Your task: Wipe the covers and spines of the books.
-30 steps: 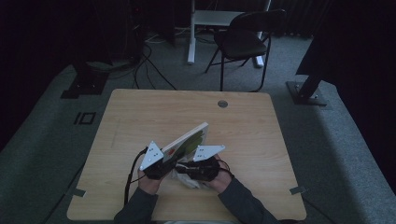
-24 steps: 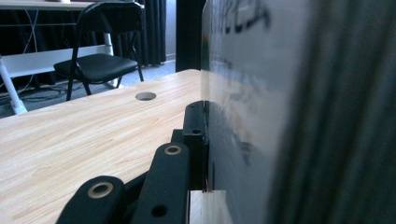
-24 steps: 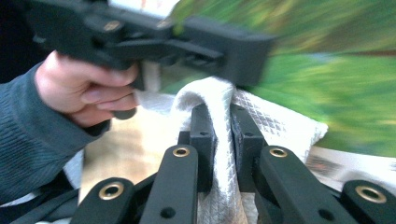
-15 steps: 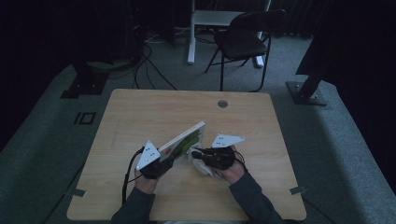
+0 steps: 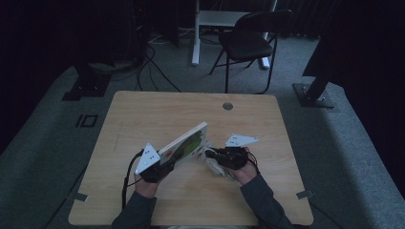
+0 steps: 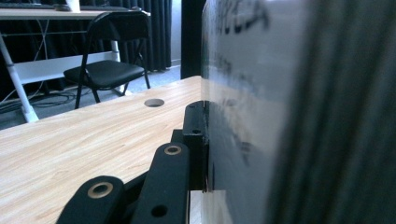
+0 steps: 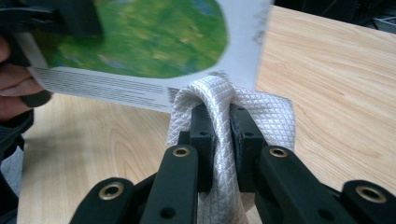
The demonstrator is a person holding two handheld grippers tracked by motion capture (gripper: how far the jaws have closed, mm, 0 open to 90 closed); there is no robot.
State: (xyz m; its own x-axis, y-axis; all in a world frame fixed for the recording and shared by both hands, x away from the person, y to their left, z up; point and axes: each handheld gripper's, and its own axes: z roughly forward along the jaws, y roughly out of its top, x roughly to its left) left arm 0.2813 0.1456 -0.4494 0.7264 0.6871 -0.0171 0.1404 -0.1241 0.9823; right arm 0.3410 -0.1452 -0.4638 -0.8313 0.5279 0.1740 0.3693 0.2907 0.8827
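Note:
A flat white board with a green picture (image 5: 184, 143) is held tilted on edge above the wooden table (image 5: 143, 114). My left gripper (image 5: 165, 160) is shut on its near lower end. In the left gripper view the board (image 6: 261, 93) stands against the black jaw, with my left gripper (image 6: 205, 140) clamped on it. My right gripper (image 5: 212, 155) is shut on a white cloth (image 5: 215, 166) right next to the board. The right gripper view shows the quilted cloth (image 7: 219, 93) bunched in my right gripper (image 7: 219, 121) and touching the board's printed face (image 7: 140, 37).
A round cable hole (image 5: 228, 106) sits near the table's far edge. Beyond the table stand a black folding chair (image 5: 248, 40) and a white desk leg (image 5: 196, 33). Cables lie on the grey floor at the far left (image 5: 143, 62).
My right gripper with the cloth has slid to the right and a little farther away along the board. The left hand and the board have stayed put.

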